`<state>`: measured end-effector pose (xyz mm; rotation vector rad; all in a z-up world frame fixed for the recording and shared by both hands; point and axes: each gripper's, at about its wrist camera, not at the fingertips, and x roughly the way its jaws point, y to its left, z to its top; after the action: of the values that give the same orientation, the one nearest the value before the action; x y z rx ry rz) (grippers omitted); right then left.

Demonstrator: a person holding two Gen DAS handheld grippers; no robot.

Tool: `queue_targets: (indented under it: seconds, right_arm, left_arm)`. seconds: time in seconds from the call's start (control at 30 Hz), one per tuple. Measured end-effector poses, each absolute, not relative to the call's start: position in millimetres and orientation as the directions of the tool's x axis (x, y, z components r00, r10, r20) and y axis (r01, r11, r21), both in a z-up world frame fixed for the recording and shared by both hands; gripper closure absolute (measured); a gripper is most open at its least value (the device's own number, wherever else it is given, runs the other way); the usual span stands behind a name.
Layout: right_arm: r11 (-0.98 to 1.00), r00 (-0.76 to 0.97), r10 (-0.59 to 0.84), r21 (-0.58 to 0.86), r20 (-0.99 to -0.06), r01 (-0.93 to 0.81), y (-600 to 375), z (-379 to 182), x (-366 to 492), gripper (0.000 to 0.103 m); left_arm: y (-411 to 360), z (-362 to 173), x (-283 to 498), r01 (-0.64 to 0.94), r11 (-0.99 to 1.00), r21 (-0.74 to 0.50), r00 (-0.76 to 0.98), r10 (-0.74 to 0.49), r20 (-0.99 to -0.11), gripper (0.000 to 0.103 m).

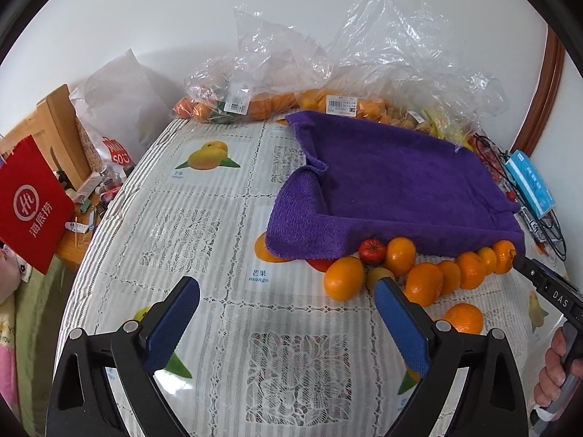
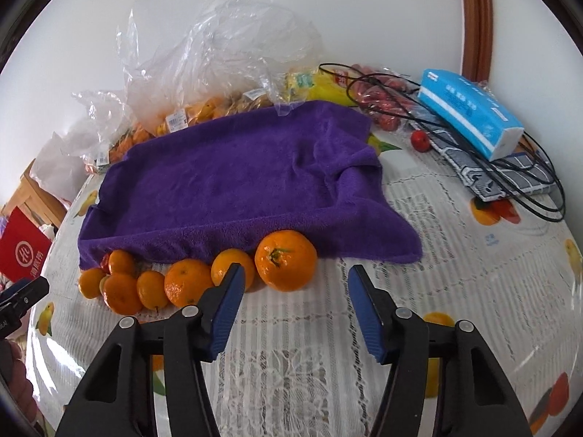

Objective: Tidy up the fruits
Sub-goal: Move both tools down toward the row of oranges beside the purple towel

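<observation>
Two grippers: left gripper point(image 1: 288, 309) and right gripper point(image 2: 295, 298) are both held over the counter point(image 2: 437, 291), jaws apart, nothing between the pads.
Left jaws: spread wide above bare lace cloth, near the left end of the fruit row.
Right jaws: narrower, yet nothing is clamped; the largest orange point(image 2: 285, 260) lies just beyond the tips.
Fruit row: oranges point(image 2: 187, 282) are lined along the near hem of the purple towel point(image 2: 233, 178), touching one another; a small red fruit point(image 1: 372, 250) is tucked against the hem.
Stray orange: one orange point(image 1: 463, 318) lies apart, nearer than the row.
Far edge: plastic bags point(image 1: 262, 83) of fruit are crowded against the wall.
Right edge: a blue tissue pack point(image 2: 470, 113) and black cables point(image 2: 539, 196) are piled there.
Open room: the near half of the counter is uncluttered.
</observation>
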<state>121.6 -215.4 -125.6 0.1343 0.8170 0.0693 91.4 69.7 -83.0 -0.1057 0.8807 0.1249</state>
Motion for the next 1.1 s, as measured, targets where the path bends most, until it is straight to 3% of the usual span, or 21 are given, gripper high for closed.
queue_targets:
  seconds: [0.3, 0.37, 0.67, 0.9, 1.1]
  right_arm:
    - [0.984, 0.653, 0.139, 0.176, -0.745, -0.009, -212.4, -145.2, 144.5, 0.051]
    - [0.983, 0.649, 0.15, 0.184, -0.746, -0.016, -213.2, -148.0, 146.8, 0.059]
    - [0.991, 0.646, 0.124, 0.123, -0.753, -0.047, -214.8, -141.6, 128.4, 0.06]
    - [0.991, 0.638, 0.129, 0.129, -0.759, -0.047, -221.2, -151.8, 115.2, 0.06]
    - [0.991, 0.662, 0.126, 0.125, -0.739, -0.049, -218.1, -154.1, 118.4, 0.062]
  left_arm:
    - [75.5, -99.5, 102.2, -0.141, 0.987, -0.072, 0.603, 0.028, -0.797, 0.007]
    - [76.3, -101.1, 103.3, -0.138, 0.987, -0.076, 0.605, 0.023, -0.796, 0.007]
    - [70.1, -118.2, 116.5, -0.111, 0.99, -0.092, 0.588, -0.009, -0.809, 0.007]
    - [60.1, -128.2, 129.3, -0.072, 0.993, -0.091, 0.577, -0.033, -0.816, 0.024]
    - [56.2, -134.0, 137.1, -0.041, 0.991, -0.126, 0.56, -0.082, -0.824, 0.047]
